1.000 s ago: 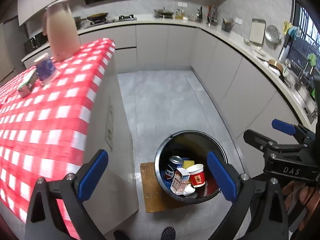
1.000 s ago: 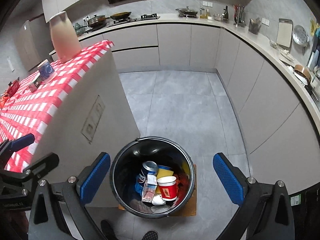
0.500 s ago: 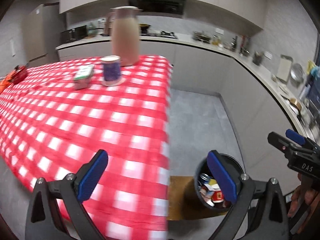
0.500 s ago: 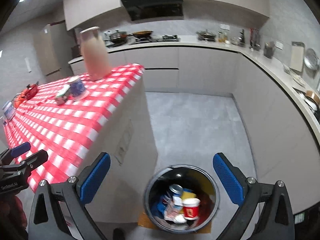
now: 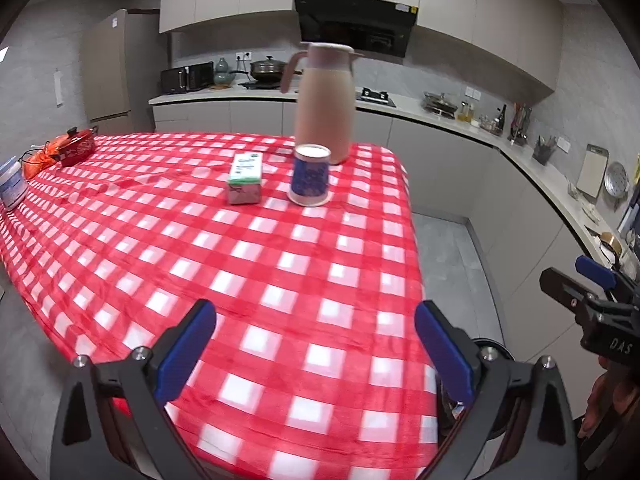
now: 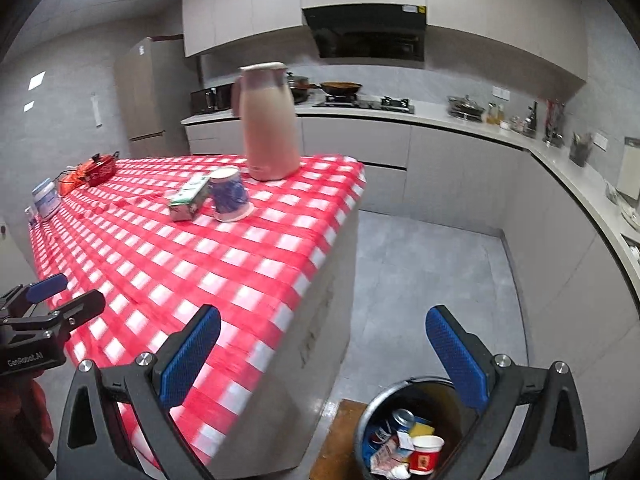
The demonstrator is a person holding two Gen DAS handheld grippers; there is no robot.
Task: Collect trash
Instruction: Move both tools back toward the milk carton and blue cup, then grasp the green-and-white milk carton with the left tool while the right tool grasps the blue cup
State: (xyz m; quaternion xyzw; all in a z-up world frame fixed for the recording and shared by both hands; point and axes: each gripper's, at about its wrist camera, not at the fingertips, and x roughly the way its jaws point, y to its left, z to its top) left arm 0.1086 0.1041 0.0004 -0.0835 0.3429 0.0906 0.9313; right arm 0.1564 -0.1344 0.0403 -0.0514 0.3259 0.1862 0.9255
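A blue paper cup (image 5: 310,175) stands upside down on the red checked table (image 5: 240,264), next to a green and white carton (image 5: 245,177); both also show in the right wrist view, the cup (image 6: 229,195) and the carton (image 6: 189,197). My left gripper (image 5: 316,352) is open and empty above the table's near end. My right gripper (image 6: 324,354) is open and empty beside the table's edge, above the floor. A black trash bin (image 6: 370,420) on the floor holds a can, a red cup and wrappers.
A tall beige thermos jug (image 5: 325,104) stands behind the cup. A red pot (image 5: 76,146) and a white jar (image 5: 11,184) sit at the table's far left. Kitchen counters (image 6: 520,140) run along the back and right. A brown mat (image 6: 332,440) lies under the bin.
Both grippers have risen and swung from over the bin toward the table. The cup and carton now sit near the centre of the left view. Both stay open.
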